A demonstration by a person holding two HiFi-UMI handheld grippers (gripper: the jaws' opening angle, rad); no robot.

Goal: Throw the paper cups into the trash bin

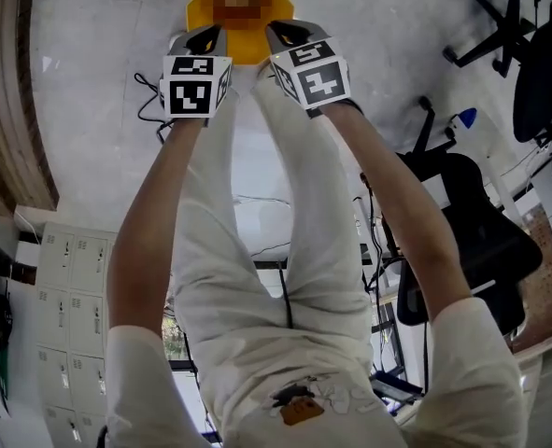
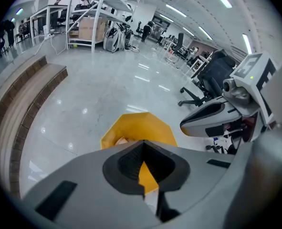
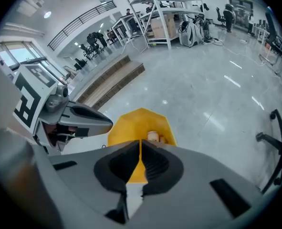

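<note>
Both grippers hang side by side over the yellow trash bin (image 1: pixel 240 28) on the grey floor. My left gripper (image 1: pixel 204 37) is shut with nothing between its jaws; in the left gripper view its tips (image 2: pixel 142 143) meet above the bin (image 2: pixel 145 128), where a paper cup (image 2: pixel 120 140) lies inside. My right gripper (image 1: pixel 288 34) is also shut and empty. In the right gripper view its tips (image 3: pixel 140 144) close over the bin (image 3: pixel 136 123), and paper cups (image 3: pixel 153 136) rest at the bottom. Each gripper shows in the other's view: the right one (image 2: pixel 212 118) and the left one (image 3: pixel 78 119).
Black office chairs (image 1: pixel 472 213) stand to the right of the person, with more (image 2: pixel 203 87) across the floor. A long wooden bench (image 2: pixel 26 99) runs along the left. White lockers (image 1: pixel 70 343) stand behind. Shelving racks (image 3: pixel 174 13) and people are far off.
</note>
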